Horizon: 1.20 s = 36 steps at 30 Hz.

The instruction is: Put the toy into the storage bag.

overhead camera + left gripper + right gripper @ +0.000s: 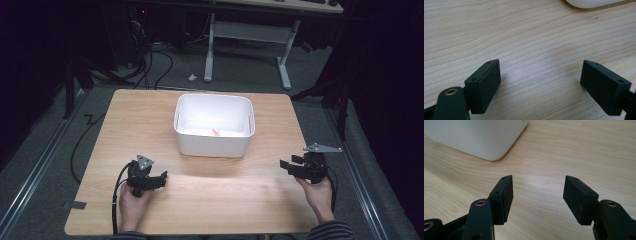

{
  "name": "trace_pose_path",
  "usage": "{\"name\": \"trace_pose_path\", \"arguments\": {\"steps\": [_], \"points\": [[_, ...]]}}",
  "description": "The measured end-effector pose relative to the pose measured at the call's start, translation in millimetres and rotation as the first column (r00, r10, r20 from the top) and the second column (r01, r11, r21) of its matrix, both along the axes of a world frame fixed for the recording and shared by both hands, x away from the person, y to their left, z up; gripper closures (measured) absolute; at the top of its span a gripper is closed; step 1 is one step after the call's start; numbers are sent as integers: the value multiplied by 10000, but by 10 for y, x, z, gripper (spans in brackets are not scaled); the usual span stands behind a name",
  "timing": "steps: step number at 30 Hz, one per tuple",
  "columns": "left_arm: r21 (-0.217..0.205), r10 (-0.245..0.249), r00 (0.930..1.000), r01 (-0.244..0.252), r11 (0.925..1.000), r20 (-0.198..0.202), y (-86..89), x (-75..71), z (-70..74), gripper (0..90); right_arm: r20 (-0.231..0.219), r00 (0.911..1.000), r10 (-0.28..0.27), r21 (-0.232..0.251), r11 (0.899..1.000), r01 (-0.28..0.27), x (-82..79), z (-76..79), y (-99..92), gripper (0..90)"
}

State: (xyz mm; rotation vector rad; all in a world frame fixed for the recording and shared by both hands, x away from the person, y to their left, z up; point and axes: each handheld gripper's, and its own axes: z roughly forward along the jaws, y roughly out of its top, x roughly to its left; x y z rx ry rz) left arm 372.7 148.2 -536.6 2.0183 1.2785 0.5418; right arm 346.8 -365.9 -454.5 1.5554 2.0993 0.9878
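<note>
A white bin [214,135] stands at the middle of the table [125,110], nearer its far edge; something small and pinkish [215,132] lies inside, too small to be identified. The left gripper [159,179] and right gripper [286,166] are held low near the near corners, jaws spread, nothing between them. A careless reach could shove the light-looking bin toward the far edge.
</note>
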Motion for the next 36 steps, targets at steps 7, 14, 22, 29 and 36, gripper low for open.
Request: {"name": "trace_pose_path", "arguments": {"steps": [7, 14, 22, 29, 36], "points": [[2, 0, 10000, 0, 10000, -1, 0, 0, 0, 168, -318, 9995, -41, 118, 9999, 44, 12, -229, 36, 412], [3, 2, 10000, -2, 10000, -1, 0, 0, 0, 168, -556, 9984, -46, 107, 9999, 52, 31, -410, 105, 410], [3, 2, 10000, -2, 10000, -2, 0, 0, 0, 168, -294, 9993, -232, -302, 9993, 223, 23, -532, 203, 412], [1, 3, 10000, -3, 10000, 1, 0, 0, 0, 168, 41, 9997, -220, -710, 9972, 223, 40, -595, 297, 412], [-1, 0, 10000, 0, 10000, 0, 0, 0, 0, 168, 178, 9998, -131, -878, 9960, 146, 53, -666, 371, 407]]}}
